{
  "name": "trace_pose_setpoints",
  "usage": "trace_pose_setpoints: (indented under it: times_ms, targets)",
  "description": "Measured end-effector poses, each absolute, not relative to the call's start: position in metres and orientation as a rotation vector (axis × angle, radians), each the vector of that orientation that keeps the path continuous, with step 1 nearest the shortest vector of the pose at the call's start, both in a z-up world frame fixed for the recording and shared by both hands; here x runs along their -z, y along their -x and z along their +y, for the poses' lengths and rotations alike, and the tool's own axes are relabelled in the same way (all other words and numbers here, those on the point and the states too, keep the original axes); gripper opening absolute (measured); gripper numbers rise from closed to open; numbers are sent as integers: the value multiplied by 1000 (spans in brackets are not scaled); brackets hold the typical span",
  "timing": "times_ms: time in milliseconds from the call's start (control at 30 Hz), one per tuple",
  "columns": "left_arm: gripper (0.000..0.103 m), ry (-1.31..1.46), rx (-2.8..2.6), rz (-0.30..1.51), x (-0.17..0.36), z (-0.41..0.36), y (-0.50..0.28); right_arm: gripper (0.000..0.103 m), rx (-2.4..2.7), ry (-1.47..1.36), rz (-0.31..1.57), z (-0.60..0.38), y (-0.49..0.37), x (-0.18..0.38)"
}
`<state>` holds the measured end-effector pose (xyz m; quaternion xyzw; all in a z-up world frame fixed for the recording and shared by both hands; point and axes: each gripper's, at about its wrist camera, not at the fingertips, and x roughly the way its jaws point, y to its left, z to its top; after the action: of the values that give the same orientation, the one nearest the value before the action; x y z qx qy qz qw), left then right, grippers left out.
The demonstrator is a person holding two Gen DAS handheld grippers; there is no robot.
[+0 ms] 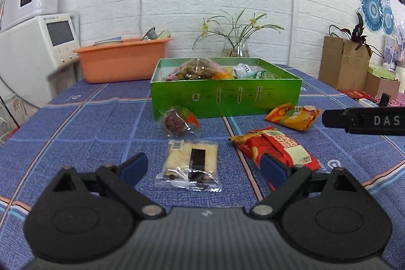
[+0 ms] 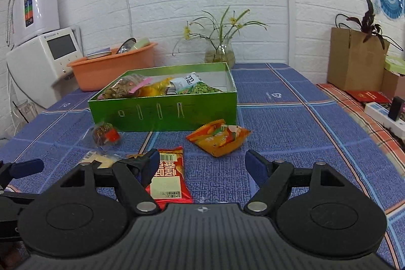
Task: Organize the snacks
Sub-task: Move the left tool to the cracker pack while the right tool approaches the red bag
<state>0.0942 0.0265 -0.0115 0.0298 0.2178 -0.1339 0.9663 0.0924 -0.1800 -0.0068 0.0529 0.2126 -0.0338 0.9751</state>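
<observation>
A green box (image 1: 225, 99) (image 2: 164, 113) holding several snack bags stands mid-table. In front of it lie a clear pack with a dark round snack (image 1: 178, 120) (image 2: 105, 134), a clear rice cracker pack (image 1: 191, 163) (image 2: 101, 160), a red packet (image 1: 276, 148) (image 2: 168, 176) and an orange packet (image 1: 293, 115) (image 2: 219, 137). My left gripper (image 1: 203, 167) is open, its fingers either side of the cracker pack, just above the cloth. My right gripper (image 2: 202, 165) is open and empty, low over the cloth, with the red packet by its left finger. Its side shows in the left wrist view (image 1: 364, 120).
A blue checked cloth (image 1: 88, 138) (image 2: 291, 118) covers the table. An orange basin (image 1: 121, 58) (image 2: 111, 67) with dishes sits back left by white appliances (image 1: 35, 47). A glass vase (image 1: 235, 48) (image 2: 220, 55) stands behind the box. Cardboard boxes (image 1: 341, 65) and a paper bag (image 2: 354, 60) stand at right.
</observation>
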Motion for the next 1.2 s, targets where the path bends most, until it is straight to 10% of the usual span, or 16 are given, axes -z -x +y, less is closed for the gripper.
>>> trace_pose_setpoints:
  times_ms: [1200]
  targets:
    - [93, -178, 204, 498, 16, 22, -134, 103, 19, -89, 439, -175, -90, 19]
